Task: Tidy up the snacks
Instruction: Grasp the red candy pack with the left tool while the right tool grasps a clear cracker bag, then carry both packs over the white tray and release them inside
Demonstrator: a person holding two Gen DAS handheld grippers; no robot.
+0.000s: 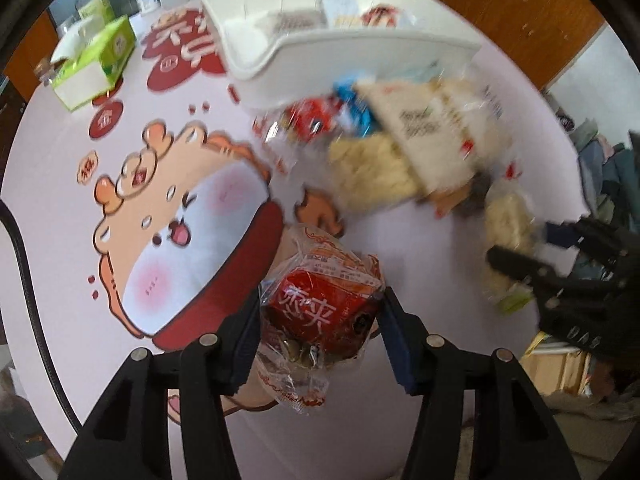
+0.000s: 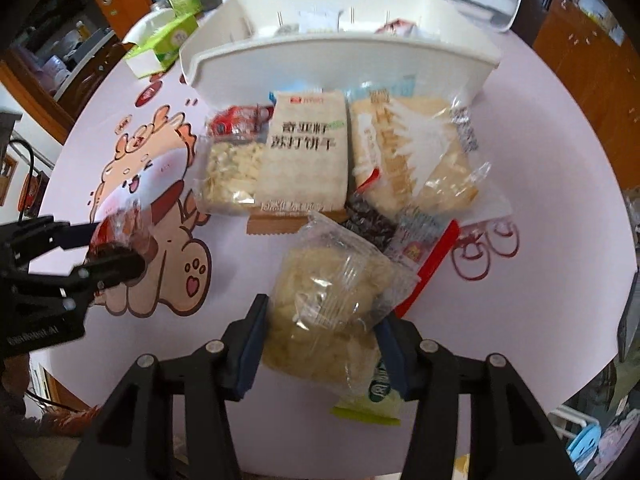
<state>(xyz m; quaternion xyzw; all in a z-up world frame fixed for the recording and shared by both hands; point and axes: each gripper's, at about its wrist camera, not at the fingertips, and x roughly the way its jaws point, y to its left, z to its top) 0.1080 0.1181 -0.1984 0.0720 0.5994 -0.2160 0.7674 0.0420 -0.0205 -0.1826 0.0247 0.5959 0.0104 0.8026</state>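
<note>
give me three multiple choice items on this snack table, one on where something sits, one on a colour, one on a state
1. Where is the white bin relative to the snack pile?
A. beyond it
B. under it
C. on the floor

2. What colour is the tissue box?
A. blue
B. green
C. black

3. What is the left gripper doing?
A. hanging empty
B. gripping a bottle
C. gripping a red snack packet

Answers:
1. A, the bin stands past the packets on the table.
2. B, its sides are green and white.
3. C, the pads press on the packet's sides.
</note>
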